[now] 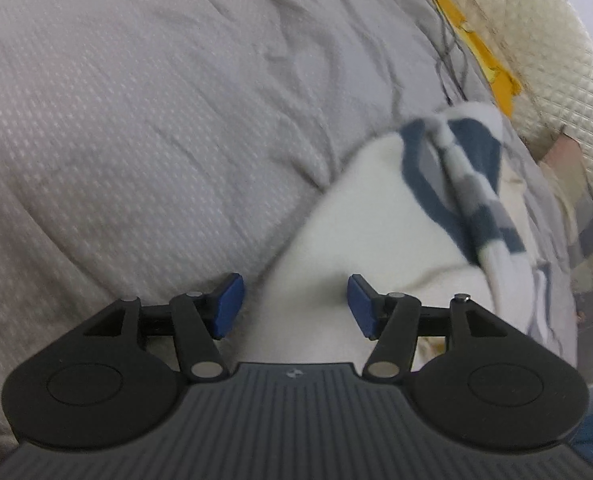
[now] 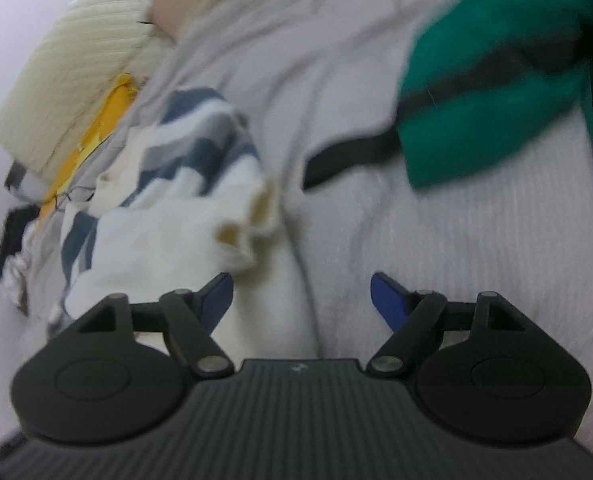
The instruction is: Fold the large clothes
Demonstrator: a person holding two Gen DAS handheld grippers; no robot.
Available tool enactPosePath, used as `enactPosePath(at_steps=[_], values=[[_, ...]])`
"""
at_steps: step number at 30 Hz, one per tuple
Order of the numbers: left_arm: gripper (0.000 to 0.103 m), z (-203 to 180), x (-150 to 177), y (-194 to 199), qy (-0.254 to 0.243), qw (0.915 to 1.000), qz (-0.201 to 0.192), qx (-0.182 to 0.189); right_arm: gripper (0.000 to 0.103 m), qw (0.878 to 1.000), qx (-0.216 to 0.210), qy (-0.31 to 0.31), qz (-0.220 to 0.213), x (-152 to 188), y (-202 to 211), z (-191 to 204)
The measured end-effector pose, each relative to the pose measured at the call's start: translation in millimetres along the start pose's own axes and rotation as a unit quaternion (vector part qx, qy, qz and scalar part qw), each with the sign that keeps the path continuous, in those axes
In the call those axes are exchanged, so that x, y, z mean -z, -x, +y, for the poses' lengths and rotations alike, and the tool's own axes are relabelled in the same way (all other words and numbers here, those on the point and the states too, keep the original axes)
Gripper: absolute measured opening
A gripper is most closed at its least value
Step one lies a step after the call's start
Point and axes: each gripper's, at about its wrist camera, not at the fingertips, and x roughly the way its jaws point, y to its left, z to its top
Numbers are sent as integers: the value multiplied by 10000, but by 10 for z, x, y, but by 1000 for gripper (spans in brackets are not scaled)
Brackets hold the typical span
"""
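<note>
Both tools stood spread, pinching nothing: left tool over the white garment; right tool at its edge on the bed.

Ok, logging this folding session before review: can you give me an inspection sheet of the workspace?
Surface: grey textured bedspread, wrinkled.
Job's things: white garment with blue-grey stripes, crumpled; green garment with black band.
Clutter: yellow item; dark items at the bed's edge, unclear.
Grippers: left gripper and right gripper, jaws open, gripping nothing.
Cables: nothing seen.
Surroundings: cream quilted padding.
</note>
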Motion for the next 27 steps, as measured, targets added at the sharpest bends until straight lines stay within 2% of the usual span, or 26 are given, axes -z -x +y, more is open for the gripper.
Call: enactPosePath(at_steps=[3, 5, 8, 10, 12, 15, 17, 19, 20, 21, 22, 24, 27], values=[[63, 24, 81, -3, 115, 9979, 314, 554, 79, 9987, -349, -329, 146, 13, -5, -65], [63, 35, 138, 30, 210, 9948, 390, 912, 79, 9950, -752, -491, 424, 49, -33, -68], [63, 49, 221, 117, 345, 9863, 553, 1515, 79, 9819, -1511, -773, 841, 134, -63, -41], [63, -10, 298, 169, 196, 9825, 721, 1706, 79, 9754, -1840, -706, 988, 173, -30, 27], [63, -67, 402, 171, 2, 9849, 899, 1483, 79, 9766, -1797, -551, 1044, 231, -1, 79], [64, -117, 544, 138, -255, 9892, 1045, 996, 77, 9803, -1444, -452, 1272, 359, -72, 90], [65, -151, 592, 134, -368, 9906, 1020, 829, 71, 9809, -1286, -228, 1444, 459, -123, 157], [64, -182, 621, 148, -413, 9911, 993, 787, 49, 9828, -1156, -28, 1438, 505, -118, 195], [59, -207, 629, 144, -439, 9913, 976, 770, 40, 9842, -1109, -22, 1382, 513, -104, 198], [48, -232, 645, 138, -469, 9915, 956, 753, 23, 9858, -1059, -67, 1298, 510, -81, 185], [42, -242, 654, 150, -463, 9920, 920, 734, 14, 9868, -1083, -148, 1199, 495, -46, 165], [22, -183, 576, 149, -360, 9922, 857, 831, 12, 9862, -1278, -229, 1028, 443, 29, 139], [17, -187, 478, 307, -223, 9916, 767, 1017, 11, 9800, -1713, -391, 930, 308, 145, 142]])
